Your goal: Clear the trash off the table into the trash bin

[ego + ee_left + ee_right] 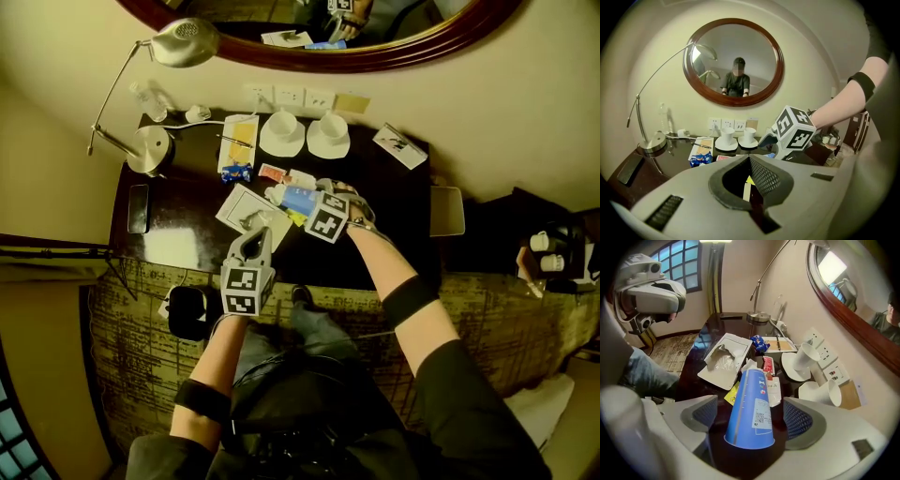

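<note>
R tongs (751,425) spread wide and aimed steeply down. The blue paper cup (749,394) lies on its side on the tabletop (696,348) between the pads, wide end nearest; neither pad presses it yet. L tongs (750,180) pressed together, nothing in them, at the near edge.

Step in hand, prob.: pinch the cup. Centre it btwn the pads and close gently, since thin paper crushes and a tapered wall may slip out. Keep the tips clear of the yellow wrapper (732,393) and tissue (749,364) just beyond. Farther off: opened white carton (724,359), red sachet (768,364), blue snack packet (759,342). Farthest, white cups on saucers (806,357), likely not trash. Bin not clearly in view.
</note>
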